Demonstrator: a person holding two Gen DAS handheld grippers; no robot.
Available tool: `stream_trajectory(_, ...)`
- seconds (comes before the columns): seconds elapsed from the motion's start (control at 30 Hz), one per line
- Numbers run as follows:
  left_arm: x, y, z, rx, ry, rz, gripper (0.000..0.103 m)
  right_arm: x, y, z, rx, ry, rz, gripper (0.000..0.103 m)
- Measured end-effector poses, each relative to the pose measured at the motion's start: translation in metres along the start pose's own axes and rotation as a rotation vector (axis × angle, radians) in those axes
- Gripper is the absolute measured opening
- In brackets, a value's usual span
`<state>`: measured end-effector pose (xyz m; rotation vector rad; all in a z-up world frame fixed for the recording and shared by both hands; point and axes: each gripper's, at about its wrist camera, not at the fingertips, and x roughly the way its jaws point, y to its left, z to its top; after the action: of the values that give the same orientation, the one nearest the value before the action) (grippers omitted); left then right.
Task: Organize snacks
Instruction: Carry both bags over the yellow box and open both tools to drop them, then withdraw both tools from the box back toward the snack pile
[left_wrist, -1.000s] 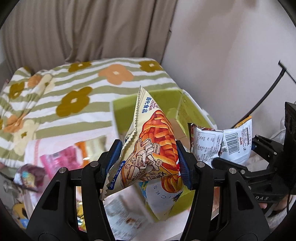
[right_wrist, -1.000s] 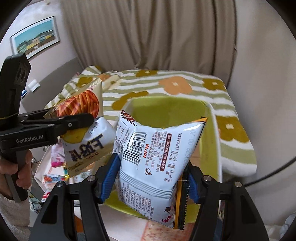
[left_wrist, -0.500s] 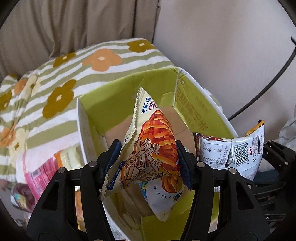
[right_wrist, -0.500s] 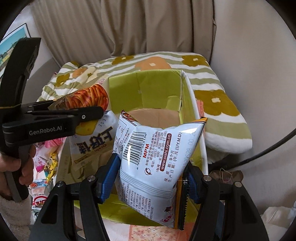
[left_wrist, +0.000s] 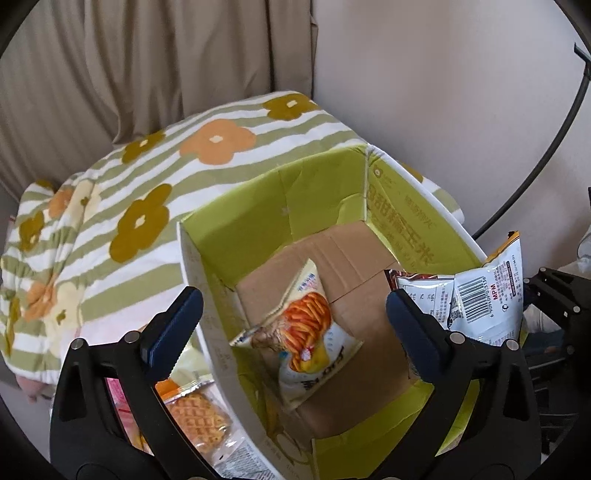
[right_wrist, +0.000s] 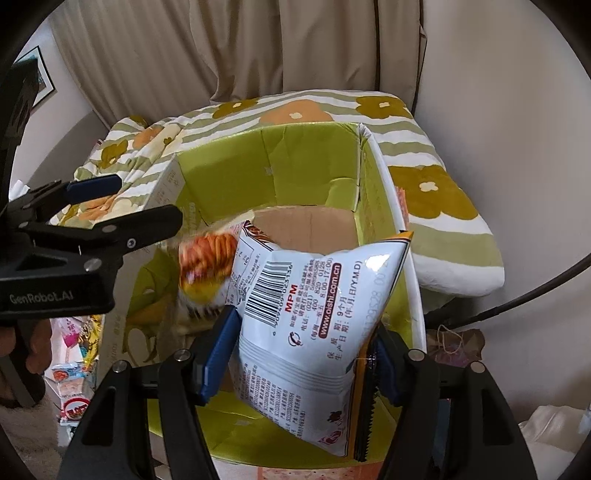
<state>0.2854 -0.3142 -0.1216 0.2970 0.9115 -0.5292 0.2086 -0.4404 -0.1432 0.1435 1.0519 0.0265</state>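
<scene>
**Green-lined box takes first snack**

Cardboard box (left_wrist: 280, 206) sits open below both grippers. Left gripper (left_wrist: 291, 317), jaws just spread and empty, has released the orange-printed snack bag (left_wrist: 310, 332), which lies on the box floor. At three o'clock, right gripper (right_wrist: 303, 350) pinches a white barcode-printed bag (right_wrist: 317, 314) over the opening.

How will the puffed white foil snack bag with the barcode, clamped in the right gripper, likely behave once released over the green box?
The white foil snack bag looks air-filled, so probably light. Glossy film suggests slipperiness. The right gripper dents its sides, so it likely crushes easily.
</scene>
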Motion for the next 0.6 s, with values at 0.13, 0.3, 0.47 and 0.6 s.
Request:
stream_trajectory(0.13, -0.008, 0.004, -0.001, -0.002, -0.007, 0.014, 0.099, 0.003, 0.006, -0.001, -0.026, 0.023, 0.038, 0.062)
stream_trajectory(0.3, -0.015, 0.005, -0.006, -0.011, -0.010, 0.026, 0.099, 0.005, 0.010, -0.005, -0.031, 0.028, 0.080, 0.075)
stream_trajectory(0.47, -0.027, 0.005, -0.011, -0.021, -0.020, 0.043, 0.099, -0.005, 0.006, -0.006, -0.016, -0.030, 0.069, 0.102)
stream_trajectory(0.6, -0.040, 0.002, -0.017, -0.036, -0.032, 0.054, 0.099, -0.019, 0.008, -0.009, -0.047, -0.064, 0.048, 0.102)
